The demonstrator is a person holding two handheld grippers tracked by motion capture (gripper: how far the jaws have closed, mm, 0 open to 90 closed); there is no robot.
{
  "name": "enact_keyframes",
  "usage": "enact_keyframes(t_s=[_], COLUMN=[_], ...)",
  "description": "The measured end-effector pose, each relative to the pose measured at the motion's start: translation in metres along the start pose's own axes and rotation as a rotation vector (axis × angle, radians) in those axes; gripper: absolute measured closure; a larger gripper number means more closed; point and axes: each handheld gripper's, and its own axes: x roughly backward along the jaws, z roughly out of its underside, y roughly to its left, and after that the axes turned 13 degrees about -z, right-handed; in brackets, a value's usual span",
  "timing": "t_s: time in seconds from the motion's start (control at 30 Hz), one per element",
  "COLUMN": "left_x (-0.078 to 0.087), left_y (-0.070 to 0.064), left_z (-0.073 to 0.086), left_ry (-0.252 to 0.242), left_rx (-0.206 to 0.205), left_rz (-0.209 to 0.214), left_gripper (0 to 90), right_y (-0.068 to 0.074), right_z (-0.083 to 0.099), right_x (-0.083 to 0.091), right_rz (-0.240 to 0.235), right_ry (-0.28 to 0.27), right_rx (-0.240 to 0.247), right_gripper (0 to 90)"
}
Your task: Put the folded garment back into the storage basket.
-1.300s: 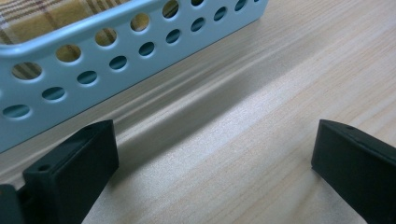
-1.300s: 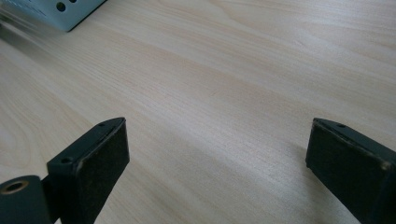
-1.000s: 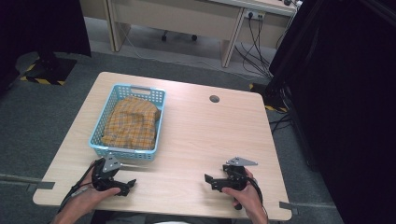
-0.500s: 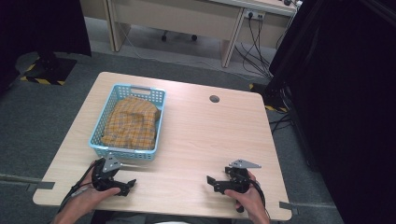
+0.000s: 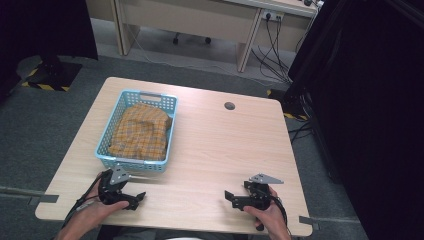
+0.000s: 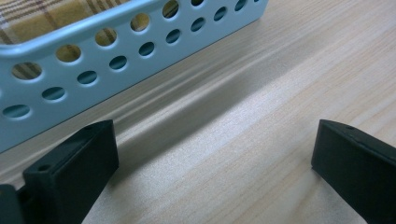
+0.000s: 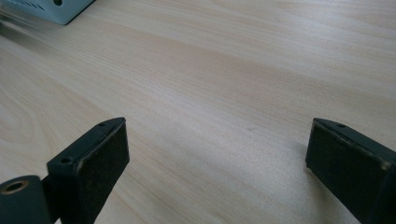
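Note:
A light blue perforated basket (image 5: pixel 103 150) stands on the left half of the wooden table (image 5: pixel 225 145). An orange and yellow checked cloth (image 5: pixel 140 131) lies folded inside it. My left gripper (image 5: pixel 134 199) rests on the table just in front of the basket's near wall (image 6: pixel 93 70), open and holding nothing. In the left gripper view, the checked cloth (image 6: pixel 42 16) shows over the rim. My right gripper (image 5: pixel 231 199) sits near the front edge on the right side, open and holding nothing, its jaws wide apart over bare wood (image 7: pixel 219 107).
A round cable hole (image 5: pixel 229 106) is in the table's far middle. A corner of the basket (image 7: pixel 56 9) shows at the top left of the right gripper view. Desks and cables (image 5: pixel 272 45) stand beyond the table, and a black curtain (image 5: pixel 370 100) hangs at the right.
My right gripper has shifted slightly toward the near edge of the table. The left gripper, basket and cloth have stayed put.

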Motion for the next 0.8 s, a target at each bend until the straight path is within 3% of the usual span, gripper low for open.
enact_keyframes(t_s=[0.8], left_x=[0.000], left_y=[0.000], left_z=[0.000], left_ry=[0.000], left_rx=[0.000], left_rz=[0.000], left_gripper=[0.0], right_y=[-0.001], right_z=[0.013], right_x=[0.015], right_rz=[0.009], right_ry=[-0.025], right_rx=[-0.018], right_gripper=[6.6])
